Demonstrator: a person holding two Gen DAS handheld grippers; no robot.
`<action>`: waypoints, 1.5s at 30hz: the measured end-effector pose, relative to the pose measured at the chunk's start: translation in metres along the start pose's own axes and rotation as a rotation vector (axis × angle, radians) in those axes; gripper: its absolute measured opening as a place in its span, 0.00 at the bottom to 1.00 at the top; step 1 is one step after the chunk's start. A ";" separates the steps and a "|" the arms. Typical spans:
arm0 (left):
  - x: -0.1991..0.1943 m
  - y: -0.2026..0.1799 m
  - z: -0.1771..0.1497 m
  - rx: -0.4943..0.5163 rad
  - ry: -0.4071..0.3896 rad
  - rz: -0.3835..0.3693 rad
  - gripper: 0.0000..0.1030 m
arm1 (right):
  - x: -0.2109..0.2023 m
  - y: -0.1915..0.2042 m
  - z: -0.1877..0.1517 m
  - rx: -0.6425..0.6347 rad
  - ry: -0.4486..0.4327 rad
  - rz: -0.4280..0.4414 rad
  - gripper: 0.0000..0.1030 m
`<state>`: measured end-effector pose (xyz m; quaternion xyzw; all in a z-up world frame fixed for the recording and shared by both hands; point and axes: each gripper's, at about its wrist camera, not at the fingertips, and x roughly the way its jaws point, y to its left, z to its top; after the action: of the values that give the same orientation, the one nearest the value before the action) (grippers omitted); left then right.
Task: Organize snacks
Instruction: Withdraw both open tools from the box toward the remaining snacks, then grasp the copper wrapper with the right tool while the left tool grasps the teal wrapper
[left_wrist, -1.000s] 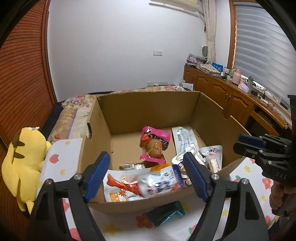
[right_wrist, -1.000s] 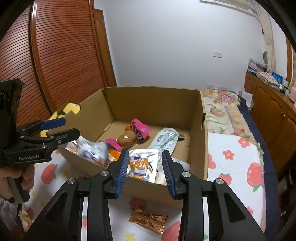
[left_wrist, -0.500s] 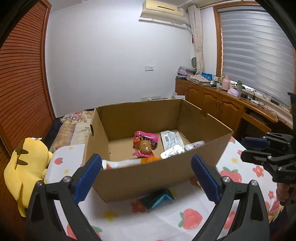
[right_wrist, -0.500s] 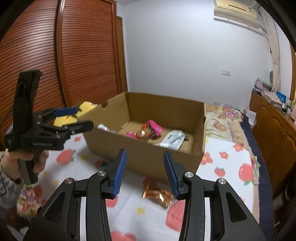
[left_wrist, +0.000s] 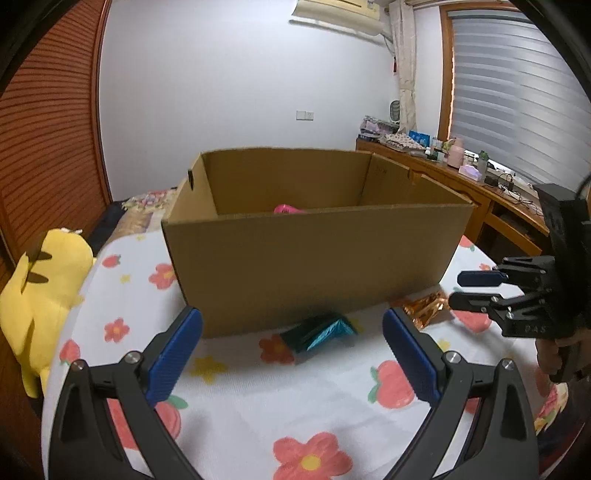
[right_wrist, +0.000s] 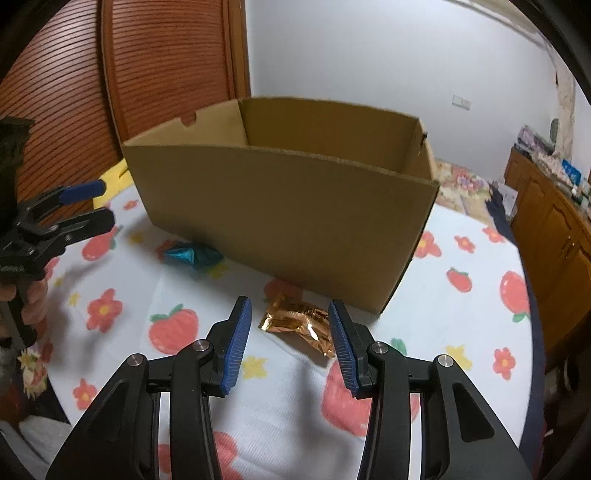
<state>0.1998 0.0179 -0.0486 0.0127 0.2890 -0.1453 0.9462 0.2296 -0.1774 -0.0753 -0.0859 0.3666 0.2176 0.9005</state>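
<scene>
Step in hand, as I read it: pick-up of the last 2 loose snacks outside the cardboard box (right_wrist: 288, 221).

- Right gripper (right_wrist: 291, 347): jaws part open, nothing between the pads, nothing held. The gold foil snack packet (right_wrist: 297, 326) lies flat on the cloth just ahead of the tips, roughly centred in the gap, close to the box's near wall.
- Left gripper (left_wrist: 291, 350): jaws spread wide, empty. The teal foil snack packet (left_wrist: 319, 330) sits just beyond its tips, centred between them, close against the foot of the box.
- From the left camera I see only 1 item over the box's near wall: a sliver of pink wrapper (left_wrist: 288, 209). The rest of the contents are hidden at this angle.

Next move, my judgement: I'd lower the right tips to straddle the gold packet, close across its narrow width, then lift clear of the box wall. The foil is thin and slick, so it may slide out or crumple. The teal one leaves little room behind it.

Surface: a round table under a white cloth printed with strawberries and flowers (right_wrist: 461, 332).

Room: bedroom. Yellow plush toy (left_wrist: 40, 291) left of the left gripper, ribbed wooden sliding doors (right_wrist: 155, 74), cluttered wooden sideboard (left_wrist: 476, 192) under a window blind (left_wrist: 517, 99), air conditioner high on the wall.
</scene>
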 end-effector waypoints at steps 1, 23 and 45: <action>0.001 0.000 -0.002 0.001 0.002 0.003 0.96 | 0.004 -0.001 0.000 0.000 0.008 0.001 0.42; 0.017 -0.014 -0.014 0.058 0.048 -0.006 0.96 | 0.050 -0.002 0.002 -0.054 0.156 0.035 0.51; 0.055 -0.029 -0.003 0.184 0.193 -0.039 0.67 | 0.002 0.000 -0.029 -0.024 0.090 0.038 0.20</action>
<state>0.2331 -0.0241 -0.0794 0.1077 0.3643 -0.1875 0.9058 0.2129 -0.1861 -0.0977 -0.0995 0.4057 0.2351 0.8776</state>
